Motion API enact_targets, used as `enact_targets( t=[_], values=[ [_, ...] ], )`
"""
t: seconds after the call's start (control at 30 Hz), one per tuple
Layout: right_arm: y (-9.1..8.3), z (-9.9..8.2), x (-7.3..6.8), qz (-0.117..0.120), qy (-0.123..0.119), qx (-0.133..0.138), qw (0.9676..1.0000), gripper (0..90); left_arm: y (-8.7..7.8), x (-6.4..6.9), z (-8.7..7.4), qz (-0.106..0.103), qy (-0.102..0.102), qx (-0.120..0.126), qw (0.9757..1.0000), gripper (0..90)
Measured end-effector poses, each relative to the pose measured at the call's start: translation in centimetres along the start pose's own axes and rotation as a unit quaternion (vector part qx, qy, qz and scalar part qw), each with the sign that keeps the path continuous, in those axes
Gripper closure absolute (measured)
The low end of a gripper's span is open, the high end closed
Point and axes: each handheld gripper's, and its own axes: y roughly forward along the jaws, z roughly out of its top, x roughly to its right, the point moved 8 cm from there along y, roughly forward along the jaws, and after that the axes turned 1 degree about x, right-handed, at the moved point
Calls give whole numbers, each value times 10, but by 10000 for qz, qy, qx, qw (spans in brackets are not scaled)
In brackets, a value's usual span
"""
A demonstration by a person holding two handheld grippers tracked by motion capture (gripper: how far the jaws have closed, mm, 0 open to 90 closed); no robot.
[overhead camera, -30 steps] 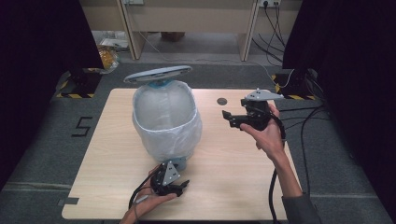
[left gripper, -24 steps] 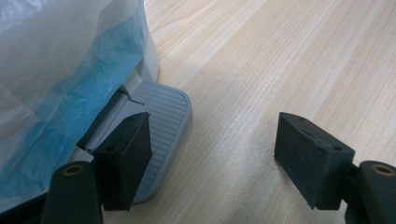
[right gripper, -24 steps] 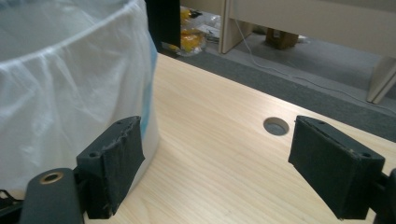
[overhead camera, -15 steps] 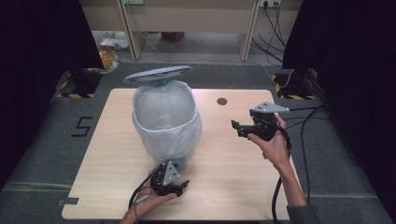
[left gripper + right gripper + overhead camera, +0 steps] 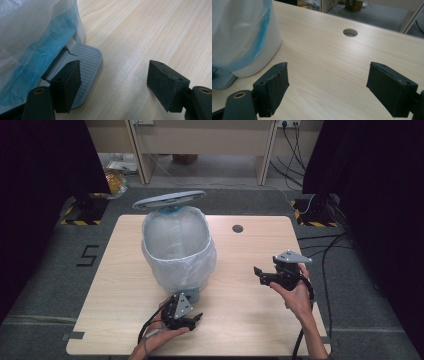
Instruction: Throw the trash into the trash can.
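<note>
The pedal bin point(image 5: 179, 251), lid up, stands mid-table with its grey foot pedal point(image 5: 86, 63) under the left gripper point(image 5: 183, 319), jaws spread, seemingly pressing. Keep that pressure steady; the right gripper point(image 5: 263, 275) hovers empty, released.

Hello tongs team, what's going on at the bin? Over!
Left tongs open, one jaw on the pedal. Right tongs open, off the table. Bin lid up, bag in. Nothing in the way.
</note>
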Motion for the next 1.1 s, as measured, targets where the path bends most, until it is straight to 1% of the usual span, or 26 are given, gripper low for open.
enact_targets(
  t=[0.1, 0.17, 0.3, 0.4, 0.47, 0.5, 0.53, 0.63, 0.67, 0.7, 0.73, 0.77, 0.8, 0.87, 0.9, 1.03, 1.1],
  values=[
    [3, -13, 2, -5, 87, -43, 10000, 175, 0, 0, 0, 1, -2, 1, 10000, 266],
    [4, -16, 2, -22, 111, -47, 9999, 175, 0, 0, 0, 0, -2, 1, 10000, 266],
    [4, -30, 4, -113, 101, -62, 9999, 175, 0, 0, 0, 0, 5, -4, 10000, 266],
    [5, -35, 4, -128, 93, -85, 9998, 172, 0, 0, 0, 2, 1, -1, 10000, 266],
    [5, -39, 3, -155, 110, -85, 9998, 170, 0, 0, 0, 4, -3, 3, 10000, 266],
    [7, -46, 1, -128, 104, -134, 9998, 166, 0, 0, 0, 4, 2, -2, 10000, 266],
    [7, -46, 1, -128, 104, -134, 9998, 166, 0, 0, 0, 4, 2, -2, 10000, 266],
    [13, -62, -3, -170, 86, -254, 9995, 164, 0, 0, 0, 4, 2, 0, 10000, 266],
    [17, -72, -6, -138, 56, -400, 9991, 165, 0, 0, 0, 5, 2, -1, 10000, 266],
    [17, -72, -6, -138, 56, -400, 9991, 165, 0, 0, 0, 5, 2, -1, 10000, 266],
    [21, -82, -9, -98, 96, -501, 9987, 165, 0, 0, 0, 6, 0, 1, 10000, 266],
    [21, -82, -9, -98, 96, -501, 9987, 165, 0, 0, 0, 6, 0, 1, 10000, 266],
    [24, -90, -13, -38, 96, -606, 9981, 165, 0, 0, 0, 5, 3, 0, 10000, 266],
    [25, -92, -14, -21, 107, -639, 9979, 165, 0, 0, 0, 6, 5, -1, 10000, 266],
    [27, -99, -18, 20, 101, -731, 9973, 165, 0, 0, 0, 6, 2, 0, 10000, 266],
    [30, -106, -23, 69, 87, -809, 9967, 165, 0, 0, 0, 6, 5, -1, 10000, 266],
    [32, -108, -26, 123, 33, -840, 9964, 164, 0, 0, 0, 5, 4, 0, 10000, 266]
  ],
)
